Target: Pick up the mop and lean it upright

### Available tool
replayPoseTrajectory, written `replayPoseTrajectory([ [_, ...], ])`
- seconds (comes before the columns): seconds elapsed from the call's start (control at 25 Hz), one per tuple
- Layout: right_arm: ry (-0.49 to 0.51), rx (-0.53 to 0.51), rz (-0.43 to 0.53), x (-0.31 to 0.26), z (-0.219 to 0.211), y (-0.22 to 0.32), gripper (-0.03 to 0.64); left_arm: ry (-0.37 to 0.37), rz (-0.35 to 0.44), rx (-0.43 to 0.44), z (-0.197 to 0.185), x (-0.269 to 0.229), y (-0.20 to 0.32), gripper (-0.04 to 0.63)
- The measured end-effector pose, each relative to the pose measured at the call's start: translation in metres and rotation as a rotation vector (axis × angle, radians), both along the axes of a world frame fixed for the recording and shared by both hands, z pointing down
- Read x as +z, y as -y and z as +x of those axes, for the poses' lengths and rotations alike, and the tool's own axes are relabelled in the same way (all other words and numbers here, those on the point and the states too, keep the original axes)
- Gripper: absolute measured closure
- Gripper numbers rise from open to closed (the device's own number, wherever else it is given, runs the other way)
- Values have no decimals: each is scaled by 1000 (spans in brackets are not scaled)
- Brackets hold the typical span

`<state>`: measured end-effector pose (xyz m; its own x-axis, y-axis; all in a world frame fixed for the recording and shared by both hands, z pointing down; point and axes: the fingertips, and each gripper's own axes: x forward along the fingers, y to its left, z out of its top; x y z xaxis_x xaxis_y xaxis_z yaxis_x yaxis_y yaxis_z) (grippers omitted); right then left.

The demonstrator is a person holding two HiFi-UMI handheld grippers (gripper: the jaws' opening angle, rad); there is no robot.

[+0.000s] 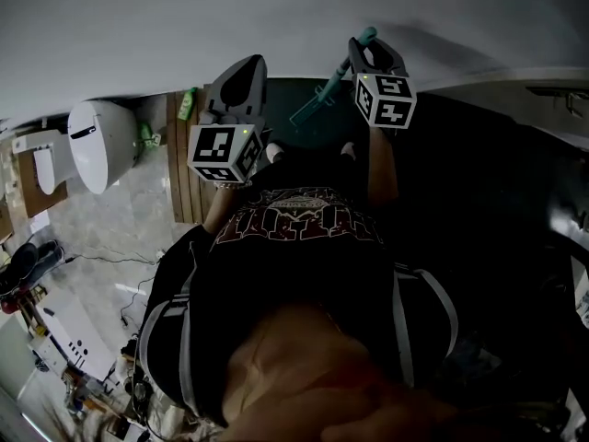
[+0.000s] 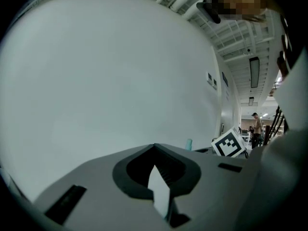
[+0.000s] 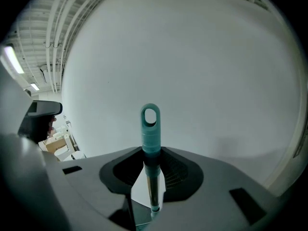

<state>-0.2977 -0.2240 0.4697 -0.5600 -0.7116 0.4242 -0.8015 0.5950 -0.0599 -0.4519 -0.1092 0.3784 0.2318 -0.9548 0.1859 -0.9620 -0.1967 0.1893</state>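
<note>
A plain white wall point(image 1: 276, 17) fills the far side of the scene. A white toilet point(image 1: 97, 141) stands at the left on a pale marbled floor point(image 1: 120, 238).

The task's thing, a long mop point(image 1: 317, 99) with a slim metal shaft and a teal plastic end, is off the floor at its top. It rises slantwise toward the wall, right of centre, and its lower end and head are hidden in the dark below.

The right gripper point(image 3: 150, 150) has its jaws closed on the shaft just under the teal cap point(image 3: 150, 124), whose hanging loop sticks out toward the wall. The left gripper point(image 2: 155, 148) is raised beside it to the left, with its jaws together on nothing.

The main risk, as I judge it, is the handle getting away. Only one pair of jaws holds a thin, smooth shaft close to its tip, so the mop's weight below could twist or slide it in the jaws. If it is let go before the cap rests firmly on the wall, or leaned at too shallow an angle, the cap may skid sideways along the smooth wall and the mop will topple.
</note>
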Motion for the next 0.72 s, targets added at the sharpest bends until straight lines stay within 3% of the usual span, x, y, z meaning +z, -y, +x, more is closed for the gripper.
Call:
replayPoseTrajectory([
  [0.72, -2, 81, 8, 13, -7, 55, 495, -3, -7, -53, -12, 4, -2, 549],
])
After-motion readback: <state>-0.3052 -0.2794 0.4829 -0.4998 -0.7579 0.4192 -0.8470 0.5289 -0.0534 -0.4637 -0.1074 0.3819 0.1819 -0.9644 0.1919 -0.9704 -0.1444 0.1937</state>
